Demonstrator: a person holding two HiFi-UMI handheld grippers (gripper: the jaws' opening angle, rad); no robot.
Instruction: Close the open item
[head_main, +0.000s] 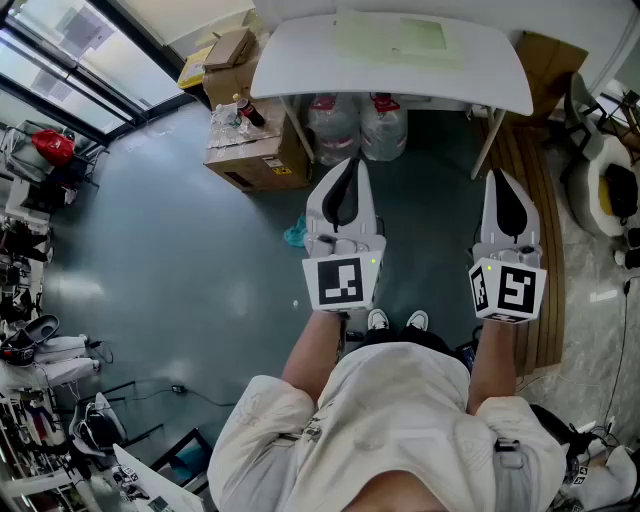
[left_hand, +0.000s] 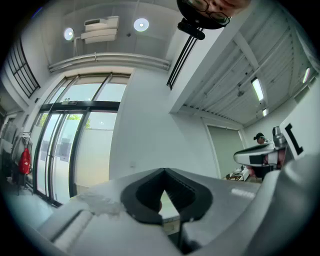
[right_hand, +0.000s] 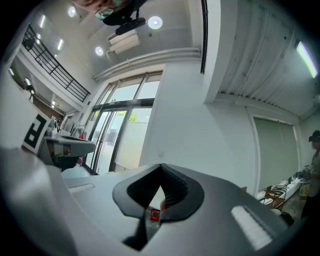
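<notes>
The approach is in hand, I judge; the white left gripper (head_main: 345, 166) and white right gripper (head_main: 503, 180) hang closed, empty, mid-frame; the likely open brown cardboard box (head_main: 258, 160) sits upper left, needing a reach.

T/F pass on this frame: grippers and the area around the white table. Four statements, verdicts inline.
1. The left gripper holds a bottle. False: the left gripper and right gripper are both shut and empty.
2. Two clear plastic jugs with red caps stand under the white table. True.
3. The tabletop is bare. False: a pale green sheet lies on it.
4. Brown cardboard boxes sit left of the table in the head view. True.
</notes>
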